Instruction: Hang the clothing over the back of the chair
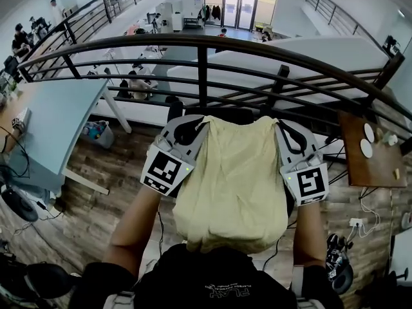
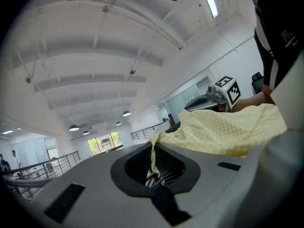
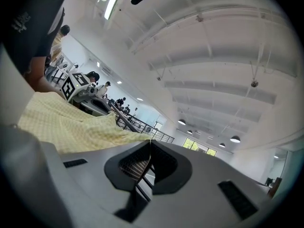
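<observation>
Because the yellow garment (image 1: 232, 179) must drape flat over the chair, my left gripper (image 1: 185, 132) and right gripper (image 1: 290, 135) each pinch a top corner, spreading it wide.

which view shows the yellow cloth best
The head view: it shows nearly the whole cloth, spread wide. The left gripper view and the right gripper view each show only a corner pinched in the jaws and a strip running off to one side.
</observation>
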Demonstrator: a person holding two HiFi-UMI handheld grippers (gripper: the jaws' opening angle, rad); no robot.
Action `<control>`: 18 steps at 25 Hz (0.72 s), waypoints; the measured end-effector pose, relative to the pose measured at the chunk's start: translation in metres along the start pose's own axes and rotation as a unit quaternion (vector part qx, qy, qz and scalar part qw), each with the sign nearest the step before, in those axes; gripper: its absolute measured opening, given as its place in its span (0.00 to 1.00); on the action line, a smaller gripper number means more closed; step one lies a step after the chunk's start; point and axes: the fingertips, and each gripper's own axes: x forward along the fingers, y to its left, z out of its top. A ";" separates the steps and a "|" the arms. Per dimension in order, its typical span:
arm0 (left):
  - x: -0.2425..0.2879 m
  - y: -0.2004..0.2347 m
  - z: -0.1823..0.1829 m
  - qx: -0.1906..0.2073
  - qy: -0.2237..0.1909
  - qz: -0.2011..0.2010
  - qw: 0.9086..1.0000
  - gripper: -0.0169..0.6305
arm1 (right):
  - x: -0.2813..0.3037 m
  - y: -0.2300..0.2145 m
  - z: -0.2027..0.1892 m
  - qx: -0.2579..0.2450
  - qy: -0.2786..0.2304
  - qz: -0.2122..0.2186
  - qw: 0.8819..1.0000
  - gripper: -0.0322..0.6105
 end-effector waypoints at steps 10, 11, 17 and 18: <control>-0.016 -0.012 -0.011 -0.003 0.003 -0.047 0.999 0.07 | -0.007 0.017 -0.027 -0.010 0.063 0.067 0.996 0.08; -0.018 -0.012 -0.014 -0.003 0.008 -0.049 0.999 0.07 | -0.007 0.021 -0.030 -0.011 0.073 0.076 0.994 0.08; -0.020 -0.018 -0.027 -0.023 0.046 -0.072 0.996 0.20 | -0.015 0.046 -0.056 -0.039 0.139 0.128 0.981 0.09; -0.021 -0.020 -0.028 -0.030 0.050 -0.079 0.995 0.22 | -0.017 0.048 -0.060 -0.044 0.147 0.132 0.979 0.10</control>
